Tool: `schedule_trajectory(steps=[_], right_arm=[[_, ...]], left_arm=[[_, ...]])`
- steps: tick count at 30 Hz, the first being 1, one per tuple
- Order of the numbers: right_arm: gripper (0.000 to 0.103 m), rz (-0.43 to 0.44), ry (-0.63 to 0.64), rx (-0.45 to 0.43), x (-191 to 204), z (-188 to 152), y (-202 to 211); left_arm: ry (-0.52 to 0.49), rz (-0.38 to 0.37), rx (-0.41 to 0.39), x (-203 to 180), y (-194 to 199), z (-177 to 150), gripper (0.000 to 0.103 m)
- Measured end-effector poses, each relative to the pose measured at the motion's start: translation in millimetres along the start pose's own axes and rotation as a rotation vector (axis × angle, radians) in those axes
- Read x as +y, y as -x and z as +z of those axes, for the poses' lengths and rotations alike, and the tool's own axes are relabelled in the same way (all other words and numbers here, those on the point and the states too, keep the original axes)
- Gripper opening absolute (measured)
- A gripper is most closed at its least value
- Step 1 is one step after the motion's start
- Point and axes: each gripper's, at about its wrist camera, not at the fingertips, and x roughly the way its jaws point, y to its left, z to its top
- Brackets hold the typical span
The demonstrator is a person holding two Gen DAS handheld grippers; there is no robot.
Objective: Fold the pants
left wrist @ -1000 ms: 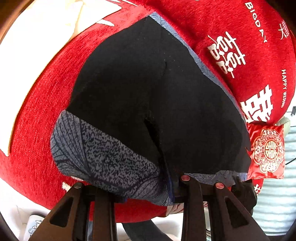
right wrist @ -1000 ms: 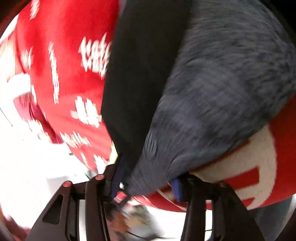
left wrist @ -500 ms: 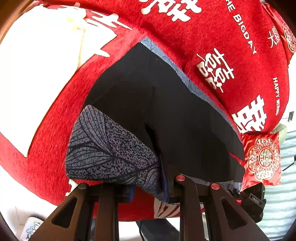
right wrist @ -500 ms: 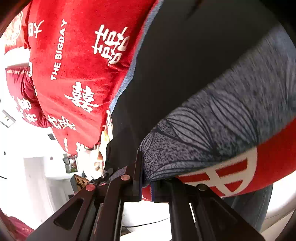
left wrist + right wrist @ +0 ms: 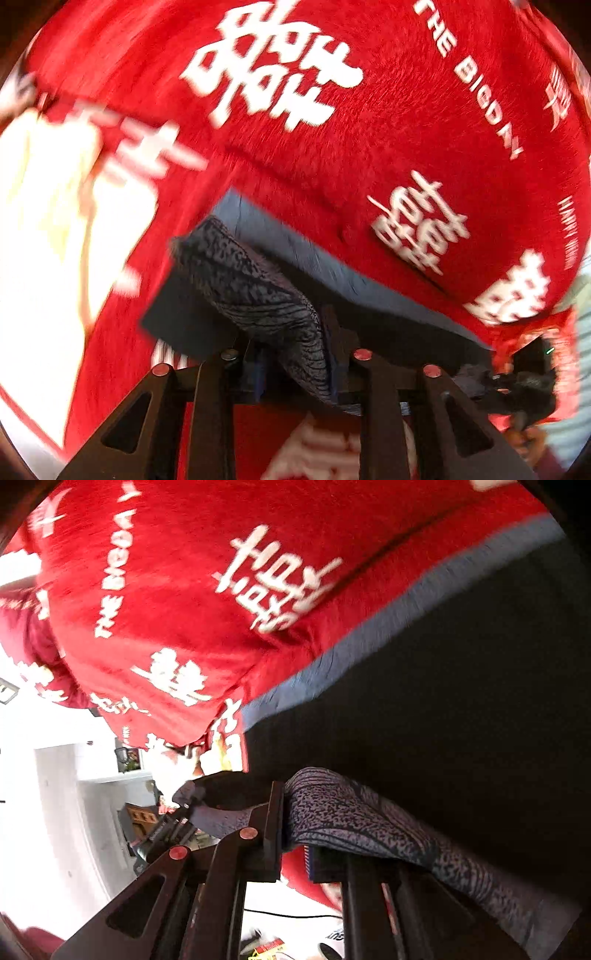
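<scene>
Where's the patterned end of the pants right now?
The patterned end is bottom centre in both views, pinched in both tongs, left tongs and right tongs, above the red blanket.

Setting: a home, likely a bedroom or living room dressed for a wedding. Evidence: red plush bedspread (image 5: 388, 122) printed with white double-happiness characters and "THE BIGDAY" lettering; matching red cushion (image 5: 26, 642) at the far edge; white wall (image 5: 48, 812) with white cabinetry; small framed picture (image 5: 129, 758); household clutter on a shelf (image 5: 142, 819) beyond the bed.
</scene>
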Motion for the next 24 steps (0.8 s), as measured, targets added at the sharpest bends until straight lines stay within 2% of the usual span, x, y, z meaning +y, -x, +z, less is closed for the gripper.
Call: schedule_trajectory(steps=[1, 3, 7, 9, 11, 12, 13, 14, 15, 16, 19, 21, 22, 24], right_arm=[[0.012, -0.026, 0.008, 0.010, -3.7, 16.8, -7.3], [0.012, -0.066, 0.018, 0.041, -15.0, 47.6, -28.1], [0.012, -0.126, 0.030, 0.088, -44.1, 93.1, -67.6], [0.011, -0.148, 0.051, 0.105, -50.1, 102.9, -77.7], [0.012, -0.130, 0.053, 0.120, -50.4, 105.8, -78.8], [0.016, -0.127, 0.055, 0.124, -47.5, 103.8, -76.3], [0.024, -0.128, 0.073, 0.118, -40.2, 99.0, -71.0], [0.059, -0.134, 0.100, 0.108, -32.3, 95.4, -65.2], [0.075, -0.137, 0.134, 0.095, -21.6, 90.4, -59.0], [0.087, -0.147, 0.176, 0.073, -6.9, 82.7, -50.5], [0.084, -0.181, 0.271, 0.043, 27.3, 61.8, -36.5], [0.069, -0.180, 0.358, 0.059, 50.5, 46.7, -44.4], [0.057, -0.199, 0.385, 0.074, 54.3, 44.7, -50.3], [0.053, -0.252, 0.440, 0.131, 59.9, 43.6, -78.9]], left_arm=[[-0.017, 0.027, -0.006, -4.2, -11.1, 6.4, 0.036], [-0.037, 0.093, 0.011, -5.9, -48.1, 18.8, 0.036], [-0.006, 0.174, 0.053, 5.3, -105.8, 26.6, 0.038], [0.008, 0.192, 0.037, 6.6, -116.5, 28.9, 0.041], [0.011, 0.210, 0.051, 3.9, -116.0, 31.5, 0.041], [0.007, 0.217, 0.058, 1.8, -109.0, 32.8, 0.041], [0.001, 0.223, 0.057, -0.7, -104.1, 33.9, 0.041], [-0.013, 0.235, 0.051, -3.2, -94.6, 34.1, 0.046], [-0.032, 0.252, 0.037, -5.5, -82.2, 33.3, 0.047], [-0.043, 0.260, 0.029, -7.1, -72.5, 32.3, 0.047], [-0.057, 0.272, 0.026, -10.0, -49.8, 25.3, 0.048], [-0.081, 0.289, 0.046, -13.2, -52.0, 16.9, 0.068], [-0.095, 0.308, 0.044, -16.7, -56.4, 13.9, 0.075], [-0.111, 0.324, 0.065, -20.1, -75.5, 11.8, 0.075]])
